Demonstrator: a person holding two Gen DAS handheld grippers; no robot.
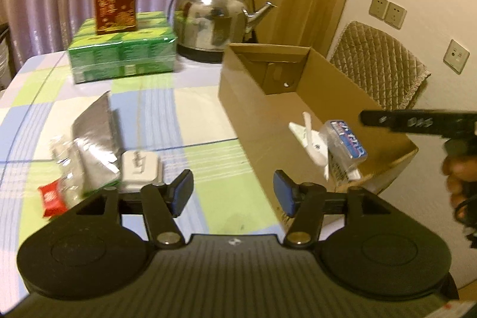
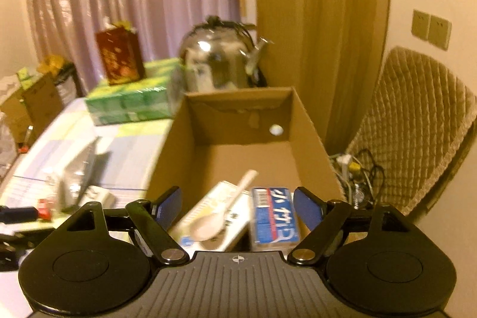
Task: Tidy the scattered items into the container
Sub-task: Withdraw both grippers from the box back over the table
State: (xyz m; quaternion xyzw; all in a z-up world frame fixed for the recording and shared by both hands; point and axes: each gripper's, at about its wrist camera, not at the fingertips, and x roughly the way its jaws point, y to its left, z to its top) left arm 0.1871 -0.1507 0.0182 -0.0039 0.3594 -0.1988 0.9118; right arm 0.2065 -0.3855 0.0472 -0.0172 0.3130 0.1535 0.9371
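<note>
Both grippers open w/ nothing held. White plug adapter (image 1: pixel 140 169) lies at 10 o'clock, just beyond left gripper (image 1: pixel 232 192); right gripper (image 2: pixel 237 207) hangs over cardboard box (image 2: pixel 179 145), so left is nearer.

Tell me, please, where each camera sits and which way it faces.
Left wrist view: on the left claw, over the table, facing the curtain; its open fingers show, plus the right claw and a hand at the right edge.
Right wrist view: on the right claw, above the cardboard box, looking down into it; only its own open fingers show.
Both share: box, white spoon, blue packet, kettle, green packs, silver pouch.
</note>
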